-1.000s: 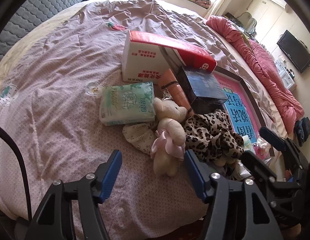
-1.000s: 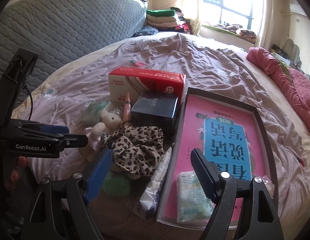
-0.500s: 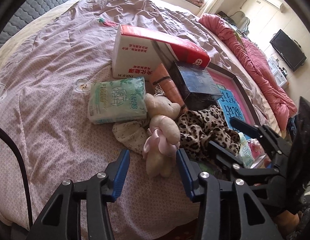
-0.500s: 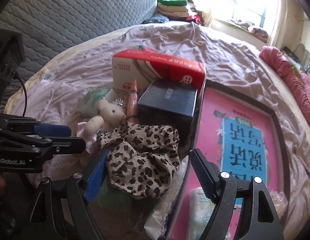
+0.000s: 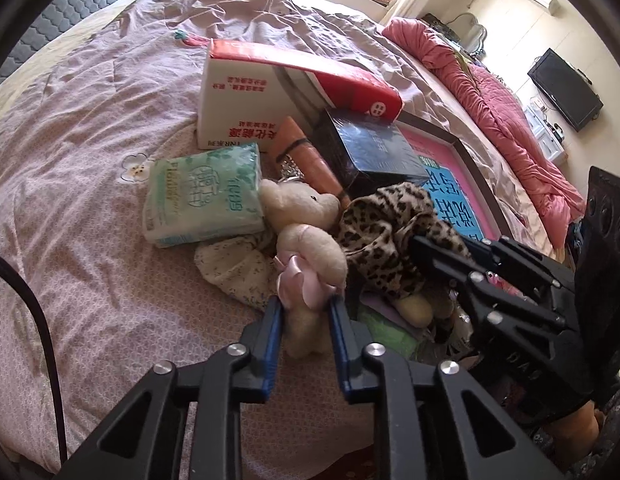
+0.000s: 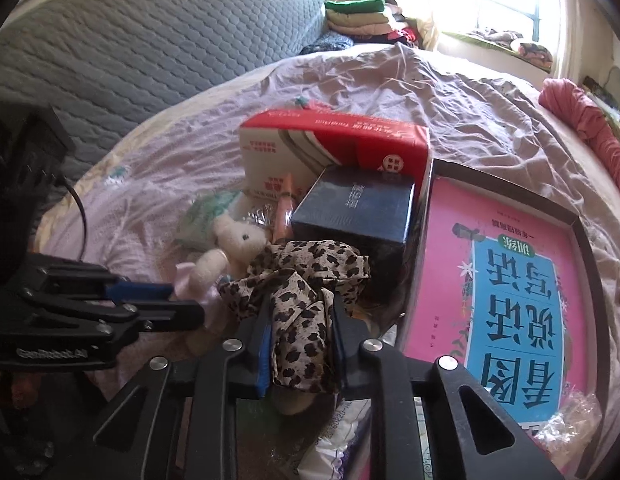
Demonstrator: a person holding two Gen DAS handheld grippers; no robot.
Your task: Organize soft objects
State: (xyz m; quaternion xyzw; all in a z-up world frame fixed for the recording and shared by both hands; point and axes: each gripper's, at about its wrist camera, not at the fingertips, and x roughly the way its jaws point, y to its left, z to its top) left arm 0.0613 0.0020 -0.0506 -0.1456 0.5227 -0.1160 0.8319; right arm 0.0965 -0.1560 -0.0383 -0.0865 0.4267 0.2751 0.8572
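Now both jaws have just been closing: the left hand-held gripper (image 5: 306, 312) pinches the plush bear (image 5: 306, 248), the right hand-held gripper (image 6: 300, 336) the leopard cloth (image 6: 306, 280), near the bed's (image 5: 90, 120) front edge, likely for sorting.

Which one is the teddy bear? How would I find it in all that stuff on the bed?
Find the big red and white box on the bed. In front of it lies a green tissue pack, and the teddy bear lies right beside that. It is the only cream, fluffy toy, with a pink bow, pinched in the left claw.
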